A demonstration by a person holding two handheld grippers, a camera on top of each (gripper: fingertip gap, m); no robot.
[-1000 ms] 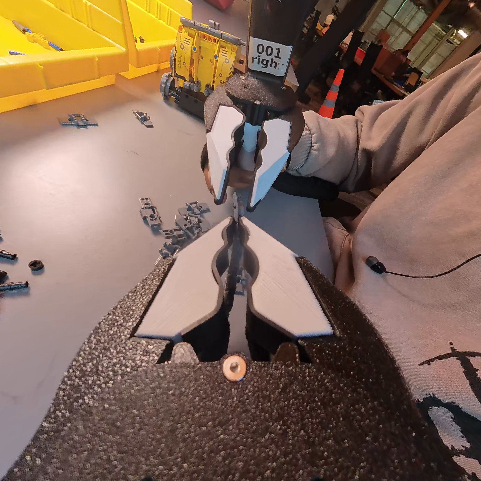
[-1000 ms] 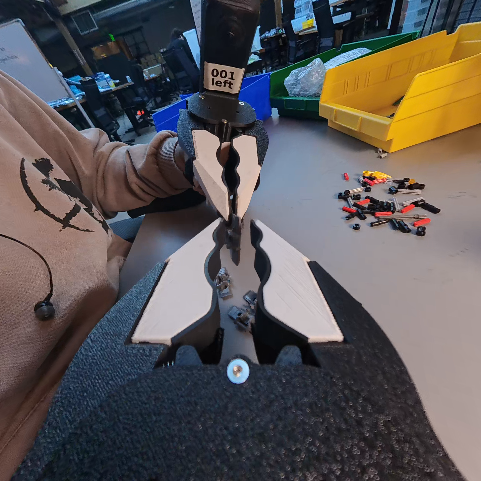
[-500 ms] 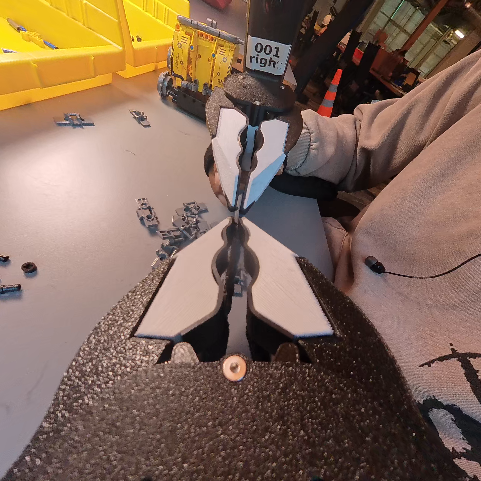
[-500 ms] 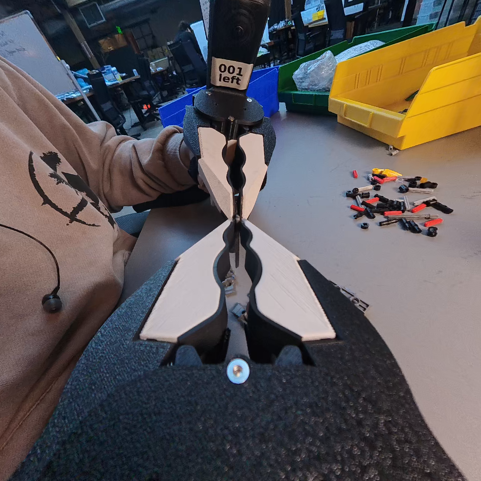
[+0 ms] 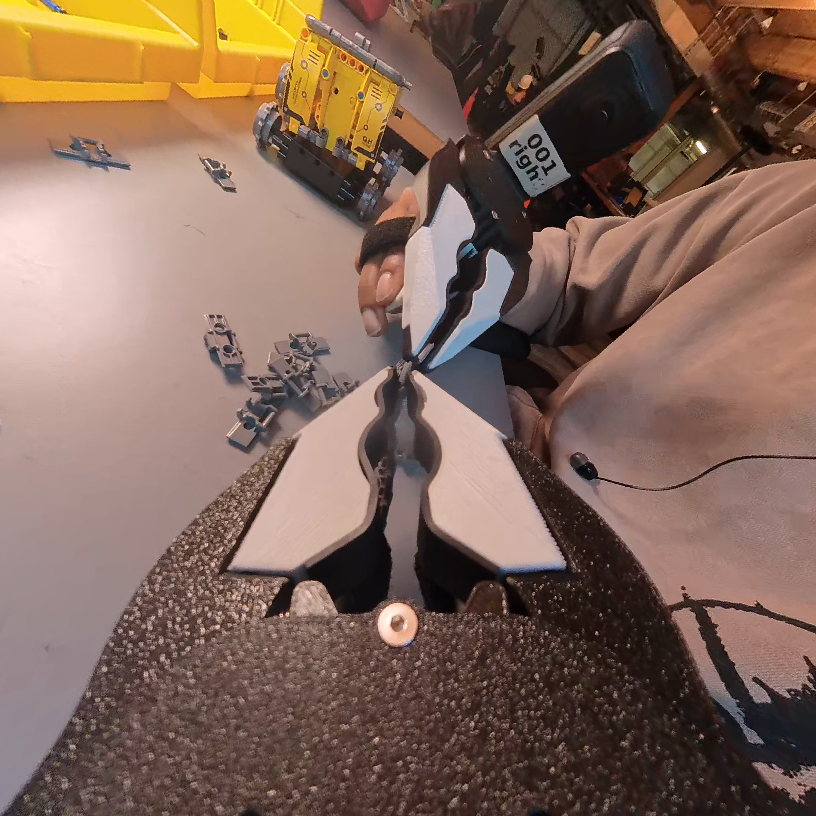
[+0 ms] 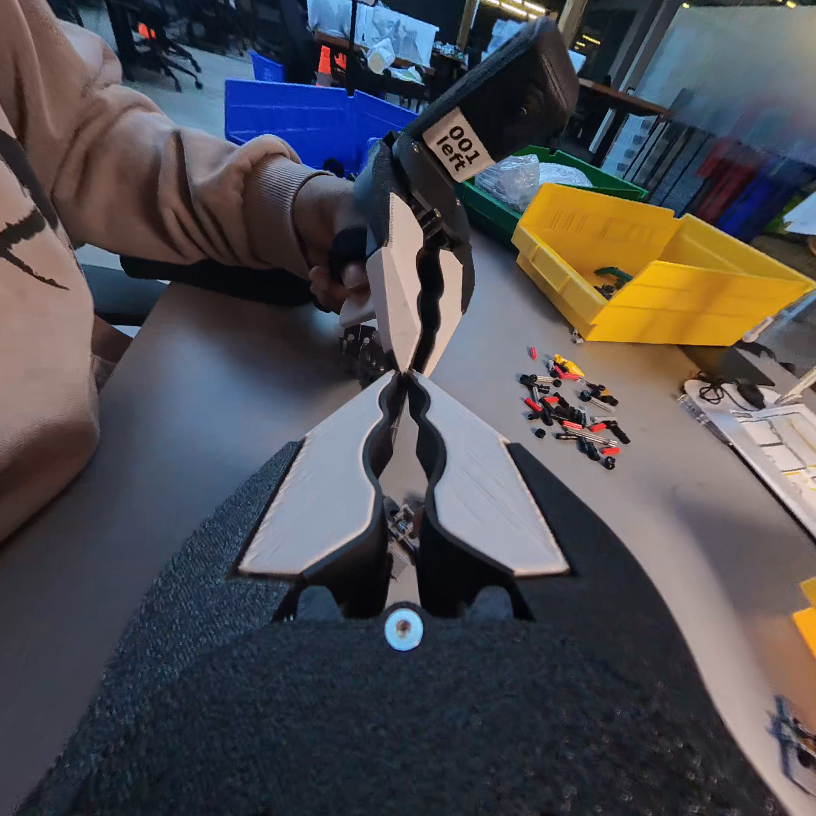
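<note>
Tip to tip, the two grippers are met above the grey table (image 5: 110, 273). The left gripper (image 5: 402, 374) is seen pinched together at its tips, and a small grey toothed piece (image 5: 402, 367) is nipped right there between them; behind the tips the wavy inner edges leave a gap through which the table shows. The right gripper (image 5: 423, 358) is angled down from the upper right, its white fingers (image 5: 426, 282) drawn in to the same grey piece, so that the part is clamped from both ends. In the right wrist view the right gripper (image 6: 402, 379) is seen closed down to a slit at the tips, though the part itself can hardly be made out there, and the left gripper (image 6: 413, 368) is met just beyond. Just left of the tips, a heap of grey plastic pieces (image 5: 287, 379) is spread on the table. Farther back a yellow and black brick-built vehicle (image 5: 335, 115) is stood near yellow bins (image 5: 101, 57). To the right side, a scatter of black and red pins (image 6: 569, 410) is laid out, with a yellow bin (image 6: 653, 273), a green bin (image 6: 494, 207) and a blue bin (image 6: 304, 115) behind. A beige sleeve (image 6: 185, 194) is seen at the left gripper's handle.
</note>
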